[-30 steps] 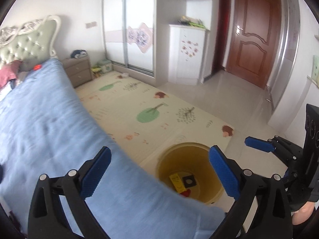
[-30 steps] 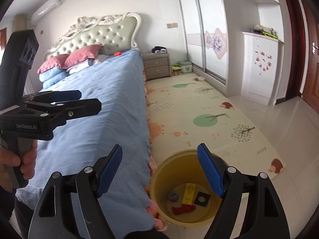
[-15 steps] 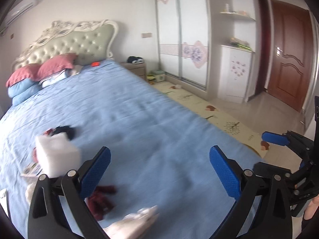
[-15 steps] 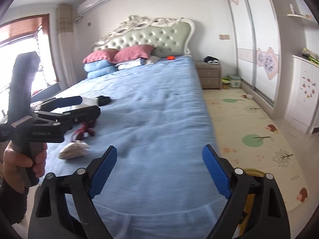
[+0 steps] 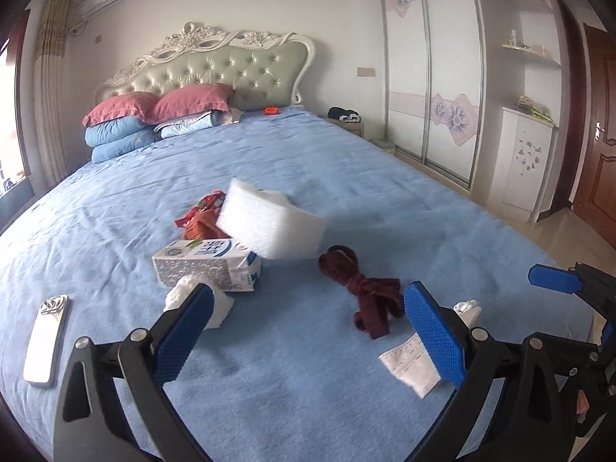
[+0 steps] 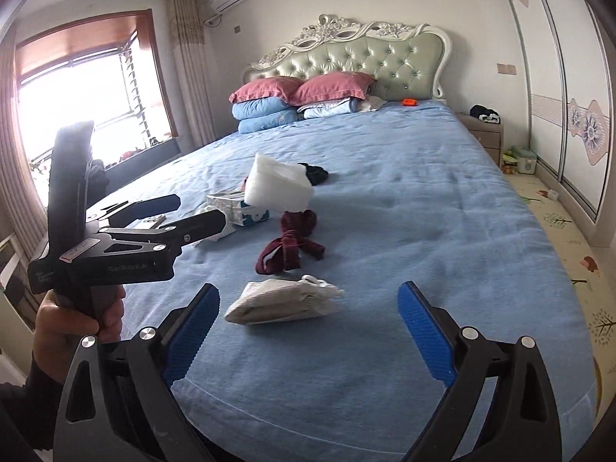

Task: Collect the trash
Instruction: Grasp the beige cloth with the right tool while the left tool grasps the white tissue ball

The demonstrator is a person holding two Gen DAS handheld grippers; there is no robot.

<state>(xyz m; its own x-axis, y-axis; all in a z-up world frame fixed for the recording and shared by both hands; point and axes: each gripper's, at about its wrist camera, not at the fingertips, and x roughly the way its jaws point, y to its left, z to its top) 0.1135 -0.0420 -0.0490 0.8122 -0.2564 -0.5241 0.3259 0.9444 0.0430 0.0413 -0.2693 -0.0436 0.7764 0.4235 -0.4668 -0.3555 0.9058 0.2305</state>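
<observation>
Trash lies on the blue bed [image 5: 346, 177]: a white foam block [image 5: 269, 227] [image 6: 279, 186], a milk carton [image 5: 208, 263] [image 6: 238, 210], a red wrapper [image 5: 200, 210], a dark red cloth [image 5: 362, 288] [image 6: 290, 244], crumpled white tissue [image 5: 183, 296] and a white sock [image 6: 281, 302] [image 5: 408, 365]. My left gripper [image 5: 308, 338] is open and empty above the bed's near part, and also shows in the right wrist view [image 6: 161, 215]. My right gripper [image 6: 308, 338] is open and empty, just short of the white sock.
A phone [image 5: 48, 340] lies on the bed at the left. Pillows [image 5: 154, 109] and the headboard [image 5: 231, 69] are at the far end. A wardrobe [image 5: 442, 77] and play mat [image 6: 562, 231] are to the right, a window [image 6: 88, 107] to the left.
Both grippers have swung from the yellow bin on the floor up and left over the bed. The trash pile has come into close view. Both stay open and empty.
</observation>
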